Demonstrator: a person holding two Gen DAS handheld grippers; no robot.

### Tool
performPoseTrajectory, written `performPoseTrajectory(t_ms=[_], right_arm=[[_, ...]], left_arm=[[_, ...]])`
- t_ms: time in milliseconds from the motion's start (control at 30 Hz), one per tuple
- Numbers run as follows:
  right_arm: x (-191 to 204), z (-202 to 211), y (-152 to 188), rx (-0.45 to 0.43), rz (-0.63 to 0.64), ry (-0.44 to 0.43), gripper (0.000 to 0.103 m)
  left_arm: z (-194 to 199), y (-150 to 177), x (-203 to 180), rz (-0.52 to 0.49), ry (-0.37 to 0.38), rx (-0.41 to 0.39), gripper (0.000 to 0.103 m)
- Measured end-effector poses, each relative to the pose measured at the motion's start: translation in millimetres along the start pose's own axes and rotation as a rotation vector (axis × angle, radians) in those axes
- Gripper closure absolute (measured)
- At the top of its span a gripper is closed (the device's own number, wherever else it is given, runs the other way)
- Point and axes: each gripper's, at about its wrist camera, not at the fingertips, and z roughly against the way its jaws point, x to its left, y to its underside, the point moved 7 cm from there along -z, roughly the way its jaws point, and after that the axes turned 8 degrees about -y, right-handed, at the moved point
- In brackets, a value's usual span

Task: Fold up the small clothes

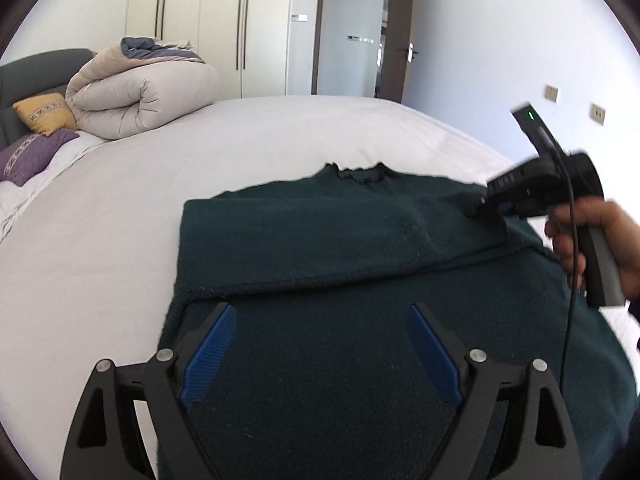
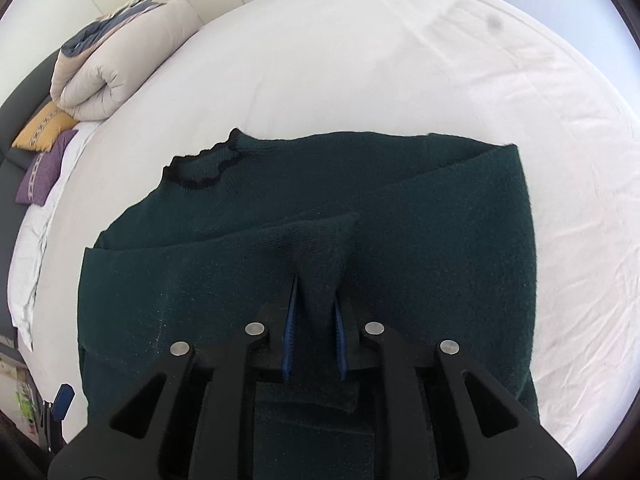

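Sweater on bed

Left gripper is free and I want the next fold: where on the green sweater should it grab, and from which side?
Probably the sweater's left side edge, approached from the bare sheet beside it. That edge lies flat and exposed, and the left gripper hangs open just above. The right gripper pinches a fabric ridge.

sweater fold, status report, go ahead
Left gripper open over dark green sweater. Right gripper pinching a fabric ridge. Sweater partly folded on white bed. Nothing in the way.
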Motion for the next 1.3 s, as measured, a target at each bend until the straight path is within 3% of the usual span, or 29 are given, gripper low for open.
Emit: performPoseTrajectory(t_ms=[67, 100, 200, 300, 333, 467, 500, 567, 633, 667, 767, 833, 900, 1033, 1167, 1200, 1267, 1300], right_arm=[[-10, 12, -1, -0.045, -0.049, 0.005, 0.086], [-16, 18, -2, -0.069, -0.071, 0.013, 0.086], [-29, 38, -4, -0.132, -0.155, -0.012, 0.086], [-19, 49, -9, -0.168, -0.175, -0.152, 0.086], [-9, 46, -9, -0.152, -0.168, -0.23, 0.086], [30, 21, -5, -0.06, -0.085, -0.413, 0.086], [34, 12, -4, -0.04, -0.073, -0.428, 0.086], [24, -14, -2, 0.006, -0.103, -0.379, 0.086], [2, -42, 4, 0.048, -0.184, -0.371, 0.092], [-4, -46, 3, 0.026, -0.207, -0.408, 0.102], [-17, -53, 5, 0.009, -0.222, -0.464, 0.103], [-16, -56, 5, 0.01, -0.2, -0.484, 0.103], [-16, -61, 5, 0.008, -0.202, -0.498, 0.103], [-15, -64, 1, 0.008, -0.222, -0.521, 0.103], [-15, -57, 4, 0.004, -0.219, -0.519, 0.103], [-15, -51, 7, 0.004, -0.213, -0.506, 0.103], [-15, -41, 14, -0.003, -0.205, -0.486, 0.103], [-17, -33, 20, -0.009, -0.208, -0.489, 0.101]], left_arm=[[-4, -23, 22, 0.053, 0.008, -0.005, 0.016], [-9, -34, 34, 0.074, 0.007, 0.001, 0.025], [-37, -65, 66, 0.124, 0.017, 0.056, 0.064], [-74, -82, 87, 0.153, 0.032, 0.127, 0.089], [-85, -83, 91, 0.149, 0.024, 0.142, 0.092], [-135, -70, 96, 0.157, 0.059, 0.268, 0.091], [-146, -63, 97, 0.157, 0.056, 0.299, 0.091], [-168, -44, 98, 0.157, 0.054, 0.352, 0.091], [-167, -38, 100, 0.177, 0.078, 0.299, 0.091], [-165, -37, 102, 0.187, 0.082, 0.291, 0.091], [-158, -38, 108, 0.233, 0.116, 0.3, 0.091], [-152, -48, 117, 0.325, 0.199, 0.288, 0.092], [-156, -61, 130, 0.346, 0.165, 0.27, 0.092], [-185, -54, 126, 0.284, 0.131, 0.334, 0.091], [-167, -48, 119, 0.242, 0.077, 0.294, 0.088], [-159, -44, 117, 0.231, 0.067, 0.288, 0.082], [-139, -35, 107, 0.163, 0.048, 0.27, 0.06], [-129, -28, 101, 0.113, 0.025, 0.28, 0.031]])
